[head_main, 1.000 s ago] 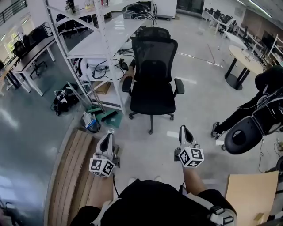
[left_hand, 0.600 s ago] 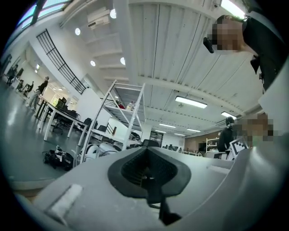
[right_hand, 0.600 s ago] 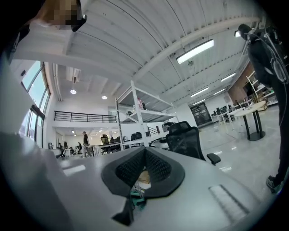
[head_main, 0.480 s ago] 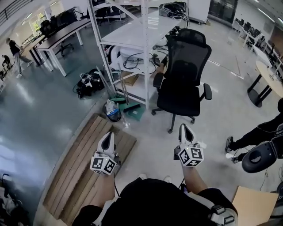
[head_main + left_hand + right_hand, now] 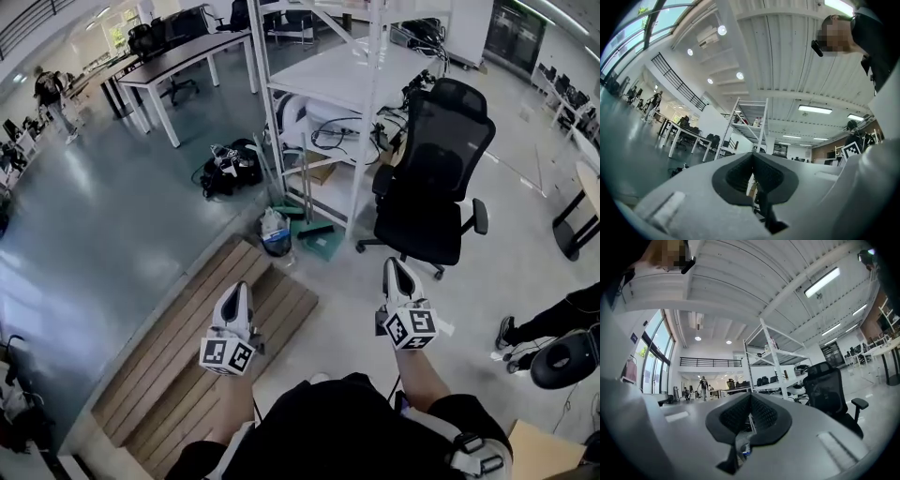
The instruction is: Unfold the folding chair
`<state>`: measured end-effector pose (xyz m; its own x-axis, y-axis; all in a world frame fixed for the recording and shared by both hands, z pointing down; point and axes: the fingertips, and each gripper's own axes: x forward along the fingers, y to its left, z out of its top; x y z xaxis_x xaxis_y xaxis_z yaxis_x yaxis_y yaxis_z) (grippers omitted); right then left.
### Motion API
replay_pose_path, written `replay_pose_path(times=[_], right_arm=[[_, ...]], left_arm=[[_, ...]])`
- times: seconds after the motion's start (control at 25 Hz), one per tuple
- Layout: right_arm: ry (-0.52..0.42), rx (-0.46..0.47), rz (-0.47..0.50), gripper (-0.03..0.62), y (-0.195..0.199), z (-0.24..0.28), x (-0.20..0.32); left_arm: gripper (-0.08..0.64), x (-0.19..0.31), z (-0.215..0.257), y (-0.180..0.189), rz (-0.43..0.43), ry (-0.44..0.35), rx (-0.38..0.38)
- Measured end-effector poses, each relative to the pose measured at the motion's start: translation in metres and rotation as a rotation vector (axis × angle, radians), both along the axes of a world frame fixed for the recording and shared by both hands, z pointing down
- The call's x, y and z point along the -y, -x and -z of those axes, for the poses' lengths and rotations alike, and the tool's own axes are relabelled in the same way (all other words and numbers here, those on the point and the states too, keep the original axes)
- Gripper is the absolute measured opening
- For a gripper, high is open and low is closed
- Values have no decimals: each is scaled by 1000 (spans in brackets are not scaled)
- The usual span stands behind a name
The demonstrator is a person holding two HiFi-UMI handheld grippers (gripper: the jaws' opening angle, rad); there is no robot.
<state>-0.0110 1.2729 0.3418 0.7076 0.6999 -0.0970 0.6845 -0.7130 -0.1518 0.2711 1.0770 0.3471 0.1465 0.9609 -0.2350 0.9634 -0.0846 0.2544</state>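
No folding chair shows in any view. In the head view my left gripper (image 5: 238,291) is held out over a wooden slatted platform (image 5: 178,361), jaws shut, nothing in them. My right gripper (image 5: 394,267) is level with it over the pale floor, also shut and empty. The left gripper view shows its jaws (image 5: 752,158) closed together and pointing slightly upward at the ceiling and a white shelf rack (image 5: 751,124). From the right gripper view, the closed jaws (image 5: 750,398) face the same rack (image 5: 774,357) and a black office chair (image 5: 830,385).
A black office chair (image 5: 436,183) stands ahead at right beside the white metal shelf rack (image 5: 361,89). Brooms, a green dustpan (image 5: 319,242) and a bottle (image 5: 275,232) lie at the rack's foot. A black bag (image 5: 228,169) and desks (image 5: 183,58) are further left. Someone's legs (image 5: 553,323) are at right.
The head view has swung left: the office chair slid from centre to the right, and the wooden platform and the desks came into view. Both grippers stayed shut and kept their place in the picture.
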Motion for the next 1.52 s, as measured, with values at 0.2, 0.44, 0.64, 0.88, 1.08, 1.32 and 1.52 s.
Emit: replay_pose_path(times=[0.2, 0.44, 0.64, 0.88, 1.08, 1.32, 1.52], right_arm=[[14, 11, 95, 6, -30, 3, -12], [8, 15, 261, 6, -70, 1, -17], [-1, 6, 383, 6, -96, 3, -14], [-6, 0, 538, 6, -131, -2, 6], [-18, -1, 669, 6, -154, -2, 31], [-25, 36, 826, 6, -168, -13, 69], [-37, 60, 925, 6, -181, -25, 99]], left_arm=[[-2, 9, -7, -22, 97, -6, 27], [-2, 24, -2, -13, 206, -5, 29], [-2, 50, 2, -10, 314, -1, 42], [-2, 104, 3, -5, 484, -1, 20], [-2, 144, -1, 13, 613, -20, 21], [-2, 188, -8, 48, 738, -25, 42], [-3, 227, -26, 71, 861, -46, 62]])
